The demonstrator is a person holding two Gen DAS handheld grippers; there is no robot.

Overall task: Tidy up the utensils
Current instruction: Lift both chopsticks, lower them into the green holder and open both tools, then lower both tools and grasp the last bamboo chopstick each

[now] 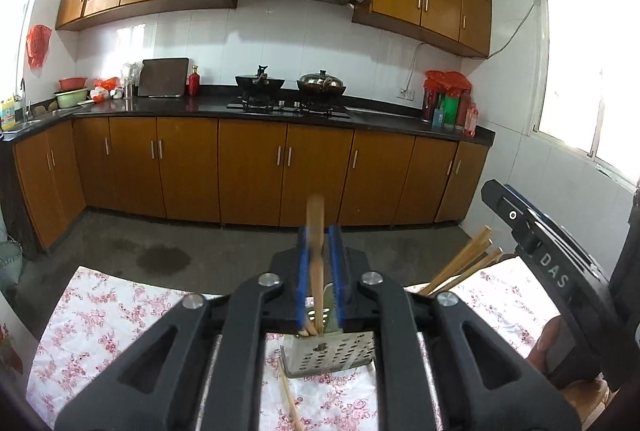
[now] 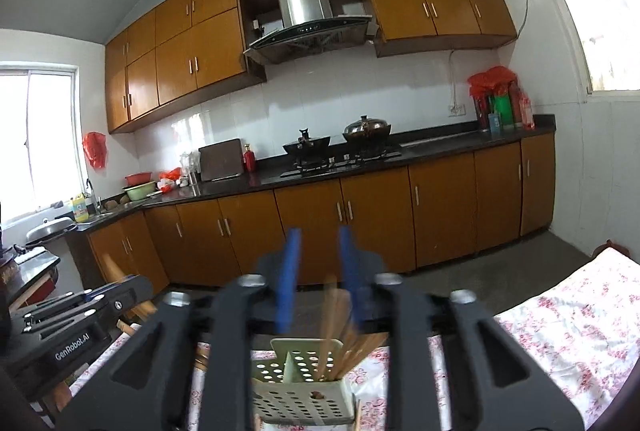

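Left wrist view: my left hand-held gripper (image 1: 319, 271) has its blue pads set narrowly around one light wooden chopstick (image 1: 315, 231), which stands upright with its lower end in the perforated metal utensil holder (image 1: 332, 355). I cannot tell whether the pads press on it or have just let go. The holder stands on the floral-cloth-covered counter (image 1: 100, 315), directly beyond the jaws. To the right of the holder, a bundle of wooden chopsticks (image 1: 464, 263) leans outward; I count about four ends. One more loose chopstick (image 1: 290, 405) lies on the cloth just left of the holder's base. The right hand-held gripper's black body sits far right of the holder.

Right wrist view: my right hand-held gripper (image 2: 319, 271) is released, jaws apart and blurred, nothing pinched. The bundle stands below them in the holder's right compartment; motion blur prevents an exact count.

Risks, as I judge them: if the left pads drag on the chopstick when pulling away, it could lift out or tip the light holder. The leaning bundle could be knocked by the right jaws. The loose chopstick could roll off the counter edge.
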